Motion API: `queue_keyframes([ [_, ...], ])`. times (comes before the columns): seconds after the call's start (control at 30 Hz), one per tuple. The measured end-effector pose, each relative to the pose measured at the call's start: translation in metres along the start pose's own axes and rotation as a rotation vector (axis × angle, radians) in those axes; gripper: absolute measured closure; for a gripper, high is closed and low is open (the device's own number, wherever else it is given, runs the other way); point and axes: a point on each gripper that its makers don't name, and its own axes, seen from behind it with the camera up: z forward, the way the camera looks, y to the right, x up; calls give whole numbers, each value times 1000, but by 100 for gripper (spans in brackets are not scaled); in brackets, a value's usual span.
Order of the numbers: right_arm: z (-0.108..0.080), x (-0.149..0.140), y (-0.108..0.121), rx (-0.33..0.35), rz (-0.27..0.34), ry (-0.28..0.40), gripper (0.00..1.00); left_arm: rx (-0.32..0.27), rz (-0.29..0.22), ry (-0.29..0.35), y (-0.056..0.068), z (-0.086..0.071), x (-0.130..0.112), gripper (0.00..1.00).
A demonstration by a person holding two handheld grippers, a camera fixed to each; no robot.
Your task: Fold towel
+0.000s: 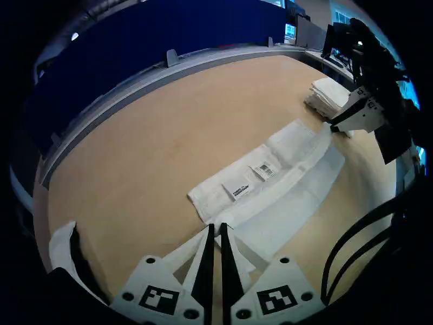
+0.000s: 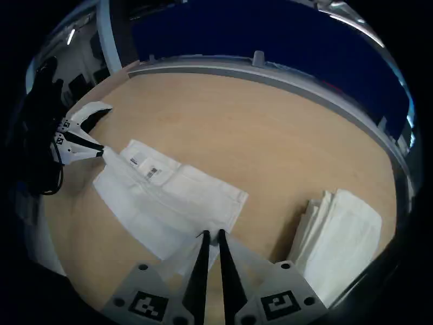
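Two claws at work on one towel point(image 1: 287, 203), each gripping an end of the same long edge: the left claw point(image 1: 217, 227) at the near end, the right claw point(image 1: 334, 128) at the far right end. Both nearly closed, with only a thin slit between the fingers and a pinch of white cloth in it. Raised along that edge into a low ridge, just clear of the table point(image 1: 162, 141). Flat on the wood elsewhere, stretched from near left to far right, with a label point(image 1: 264, 169) facing up on the far half.

Judged as partway done: already narrowed to a long strip, seemingly doubled lengthwise, and now in the middle of another lengthwise turn. Left to do, most likely: lay the raised edge over, bring the short ends together, then add it to the pile of folded towels point(image 1: 330, 95) at the far right.

Hard to count the layers in the strip, or to tell one pinched layer from two. Hidden behind the left claw's own fingers: the very corner in its grip. Same tight pinch in the right gripper view at the right claw point(image 2: 212, 234), with the towel point(image 2: 184, 195) just ahead, the pile point(image 2: 341, 238) near right and partly cut off, and the left claw point(image 2: 99, 150) small and dim at the far left.
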Motion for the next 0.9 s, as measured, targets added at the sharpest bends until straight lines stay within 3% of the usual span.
queue_keyframes([
  [0.3, 15, 1, 6, -14, 19, -11, 81, 21, -1, -21, -9, 15, -1, 85],
  [0.43, 16, -1, 8, -25, 11, -11, 60, 26, 3, -15, -10, 16, -1, 81],
  [0.57, 15, 1, 13, -49, 4, 0, 46, 28, 2, -6, -10, 16, 1, 66],
  [0.77, 15, 5, 17, -61, 6, 16, 28, 29, -13, 6, -10, 13, 5, 30],
  [0.9, 13, 6, 18, -63, 9, 22, 22, 34, -11, 7, -11, 13, 5, 25],
])
